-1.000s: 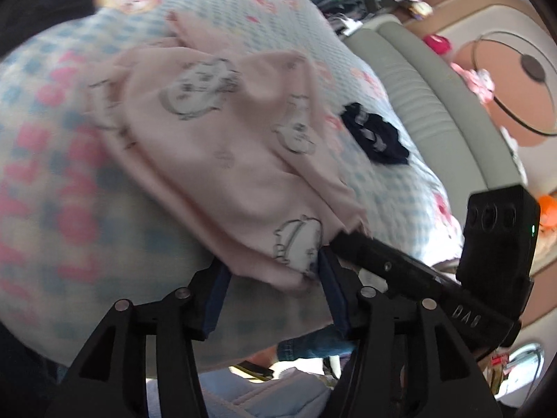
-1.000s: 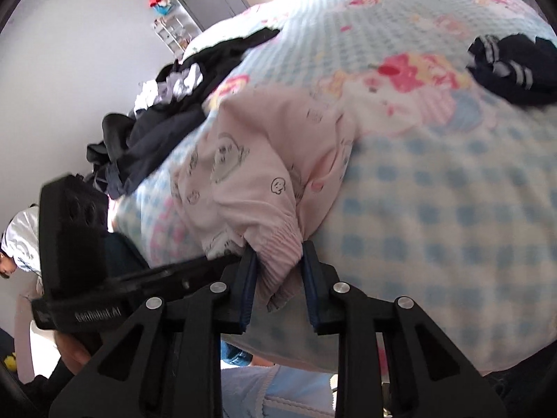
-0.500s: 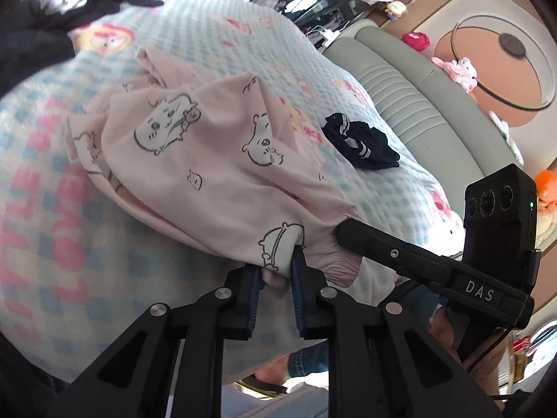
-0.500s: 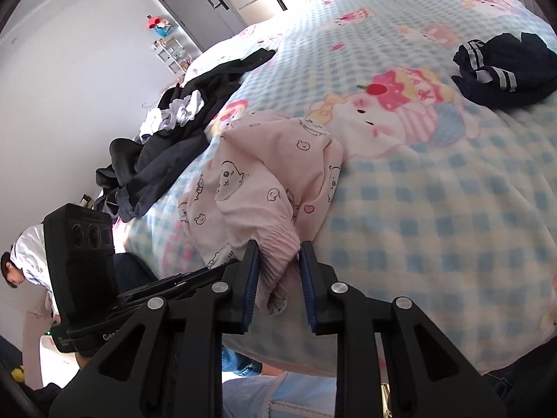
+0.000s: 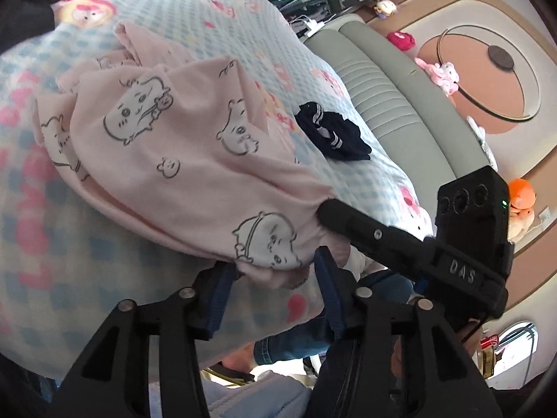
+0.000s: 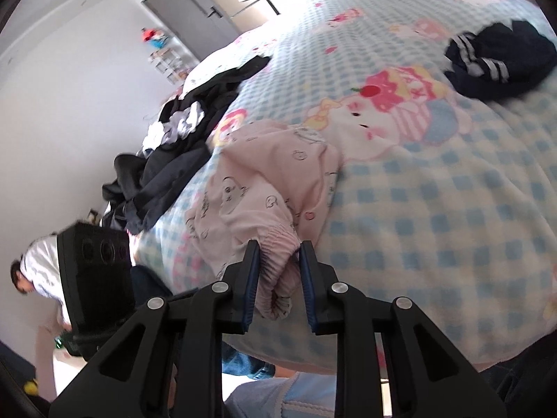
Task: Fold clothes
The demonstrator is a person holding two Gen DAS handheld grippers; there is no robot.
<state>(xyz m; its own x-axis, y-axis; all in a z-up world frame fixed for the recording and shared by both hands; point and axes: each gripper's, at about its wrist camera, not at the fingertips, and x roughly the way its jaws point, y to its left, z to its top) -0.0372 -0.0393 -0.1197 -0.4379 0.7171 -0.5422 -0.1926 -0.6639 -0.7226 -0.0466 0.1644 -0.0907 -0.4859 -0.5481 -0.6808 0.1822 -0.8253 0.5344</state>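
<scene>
A pink garment [image 5: 181,153] printed with cartoon animals lies bunched on the blue checked blanket [image 5: 41,230] of a bed. My left gripper [image 5: 275,271] is open, its jaws spread on either side of the garment's near hem. My right gripper [image 6: 278,261] is shut on the garment's [image 6: 257,191] elastic waistband, which bulges between the jaws. The right gripper's body [image 5: 435,254] shows in the left wrist view, pinching the same edge to the right of my left gripper.
A dark navy striped garment [image 5: 334,136] lies further along the bed, also in the right wrist view [image 6: 501,62]. A heap of dark clothes [image 6: 181,160] sits at the bed's far side. A grey padded headboard [image 5: 390,97] runs along the right. A person [image 6: 38,271] crouches by the wall.
My left gripper was shut on the garment's hem half a second ago and has opened; the hem now lies loose between its jaws. The right gripper keeps its hold.
</scene>
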